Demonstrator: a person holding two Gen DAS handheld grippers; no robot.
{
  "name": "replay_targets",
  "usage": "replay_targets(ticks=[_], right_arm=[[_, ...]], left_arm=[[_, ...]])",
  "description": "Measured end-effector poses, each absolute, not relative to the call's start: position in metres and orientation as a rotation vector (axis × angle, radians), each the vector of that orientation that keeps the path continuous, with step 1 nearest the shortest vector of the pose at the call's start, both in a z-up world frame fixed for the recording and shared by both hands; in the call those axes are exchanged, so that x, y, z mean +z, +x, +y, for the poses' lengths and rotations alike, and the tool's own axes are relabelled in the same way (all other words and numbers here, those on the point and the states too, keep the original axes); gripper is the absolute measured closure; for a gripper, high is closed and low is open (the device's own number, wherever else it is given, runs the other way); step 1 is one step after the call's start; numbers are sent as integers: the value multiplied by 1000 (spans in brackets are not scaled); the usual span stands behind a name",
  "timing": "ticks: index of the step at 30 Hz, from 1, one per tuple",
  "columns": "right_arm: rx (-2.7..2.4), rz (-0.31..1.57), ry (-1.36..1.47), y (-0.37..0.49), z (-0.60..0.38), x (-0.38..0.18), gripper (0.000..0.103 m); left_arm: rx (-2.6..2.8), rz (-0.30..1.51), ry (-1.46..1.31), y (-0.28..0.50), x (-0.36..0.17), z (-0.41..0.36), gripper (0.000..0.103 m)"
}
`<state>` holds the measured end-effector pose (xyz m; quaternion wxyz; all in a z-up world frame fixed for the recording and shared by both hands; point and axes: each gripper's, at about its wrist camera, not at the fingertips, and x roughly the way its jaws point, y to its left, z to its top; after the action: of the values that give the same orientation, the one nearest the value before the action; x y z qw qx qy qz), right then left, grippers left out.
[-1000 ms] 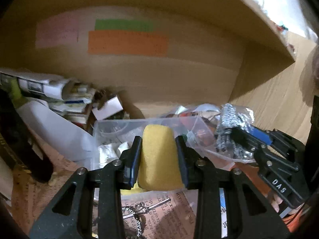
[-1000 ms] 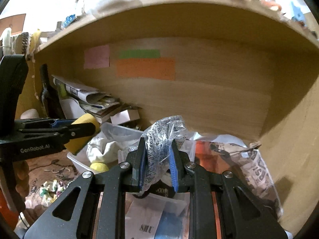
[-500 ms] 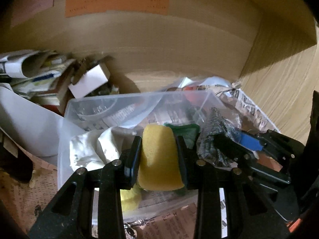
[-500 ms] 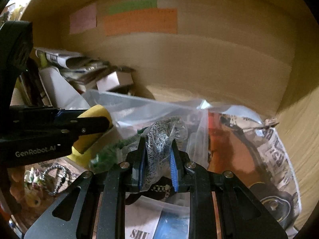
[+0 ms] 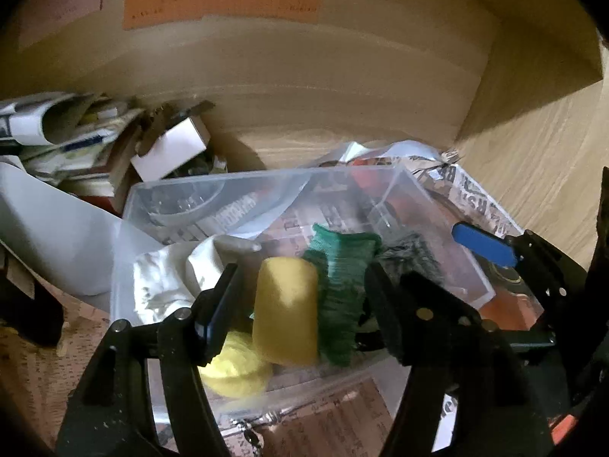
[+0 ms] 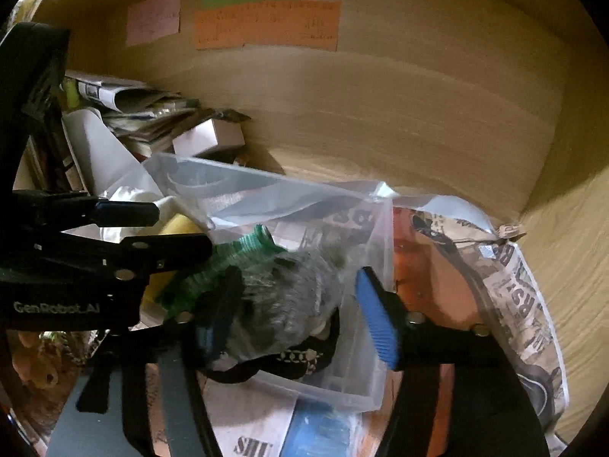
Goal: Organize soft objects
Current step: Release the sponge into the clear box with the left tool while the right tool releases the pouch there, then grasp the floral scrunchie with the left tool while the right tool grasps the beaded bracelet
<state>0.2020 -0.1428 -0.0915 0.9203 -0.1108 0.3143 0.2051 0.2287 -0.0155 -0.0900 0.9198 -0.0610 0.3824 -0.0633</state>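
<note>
A clear plastic bin (image 5: 129, 228) stands on the shelf floor and shows in the right wrist view too (image 6: 266, 182). My left gripper (image 5: 300, 293) is open over the bin; the yellow sponge (image 5: 285, 312) hangs loose between its jaws, touching neither. A green scrubber (image 5: 342, 278), a white cloth (image 5: 160, 285) and a yellow ball (image 5: 236, 365) lie inside. My right gripper (image 6: 297, 304) is open over the bin's right part; the grey bagged scrubber (image 6: 281, 297) sits between its jaws, free of the blue pad (image 6: 377, 320).
Stacked papers and a white box (image 5: 171, 148) crowd the back left. Newspaper and an orange sheet (image 6: 506, 289) lie to the right of the bin. The wooden back wall carries coloured notes (image 6: 266, 23). A black band (image 6: 289, 358) lies by the bin's front.
Both grippers have opened over the bin. The yellow sponge and the grey bagged scrubber have left their jaws and drop into the bin.
</note>
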Motion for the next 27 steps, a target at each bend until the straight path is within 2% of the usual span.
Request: replay_targets(ticks=[5, 11, 13, 15, 20, 27], right_arm=[[416, 609, -232, 193, -145, -79, 38], [424, 516, -198, 169, -151, -51, 27], [432, 481, -185, 159, -151, -41, 22], [444, 440, -172, 147, -151, -31, 19], [483, 388, -164, 124, -146, -18, 13], [546, 421, -147, 106, -130, -32, 10]], left_arm=[[-116, 716, -120, 203, -66, -9, 34], [-72, 601, -103, 162, -36, 4, 19], [-47, 556, -98, 145, -25, 12, 8], [-25, 522, -95, 129, -19, 19, 4], [22, 488, -68, 94, -16, 35, 1], [62, 574, -71, 69, -45, 54, 1]])
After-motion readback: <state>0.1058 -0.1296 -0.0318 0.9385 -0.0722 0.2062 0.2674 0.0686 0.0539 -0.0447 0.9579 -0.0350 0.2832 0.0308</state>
